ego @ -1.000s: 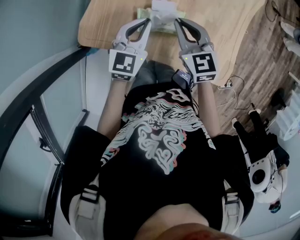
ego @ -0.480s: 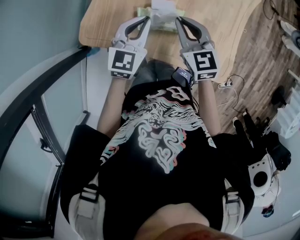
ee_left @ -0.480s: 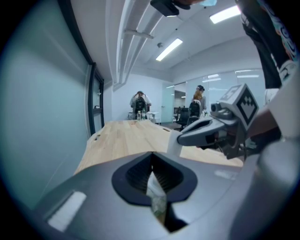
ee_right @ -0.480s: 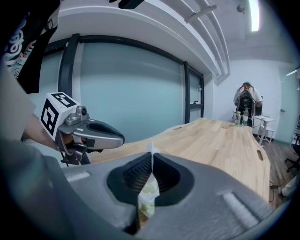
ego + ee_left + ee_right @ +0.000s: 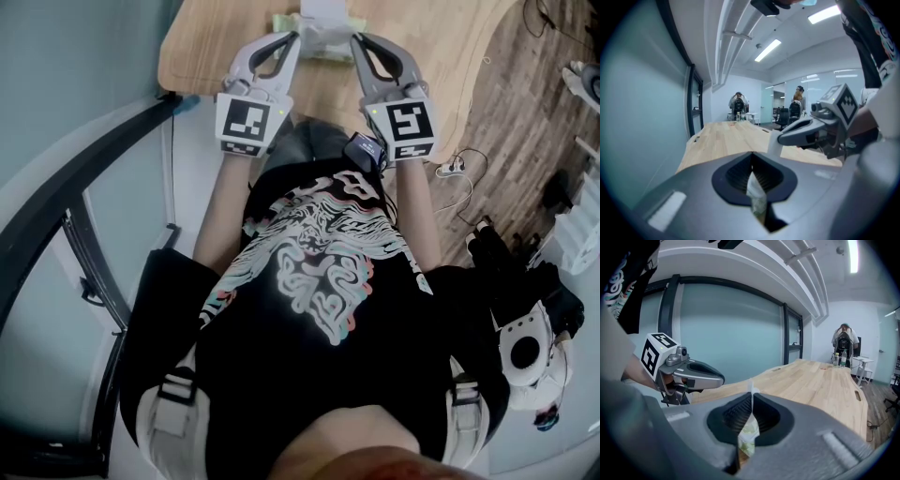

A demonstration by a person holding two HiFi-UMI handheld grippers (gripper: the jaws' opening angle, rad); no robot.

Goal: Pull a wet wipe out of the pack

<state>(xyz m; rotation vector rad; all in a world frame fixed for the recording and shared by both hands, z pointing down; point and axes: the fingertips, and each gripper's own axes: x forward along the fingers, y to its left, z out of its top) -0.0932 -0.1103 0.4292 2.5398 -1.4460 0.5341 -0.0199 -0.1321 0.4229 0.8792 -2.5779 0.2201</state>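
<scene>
Left gripper (image 5: 297,39) and right gripper (image 5: 354,40) are both pinching the wet wipe pack (image 5: 325,44) from opposite sides at the wooden table (image 5: 206,47).

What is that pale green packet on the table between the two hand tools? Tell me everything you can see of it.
The wet wipe pack is a soft packet of pale green and white film, lying on the wooden table towards the person's side. A white piece stands up from its top; whether that is a wipe or a flap cannot be told. The left gripper and the right gripper each pinch one side of it, jaws shut on thin, creased film.
</scene>
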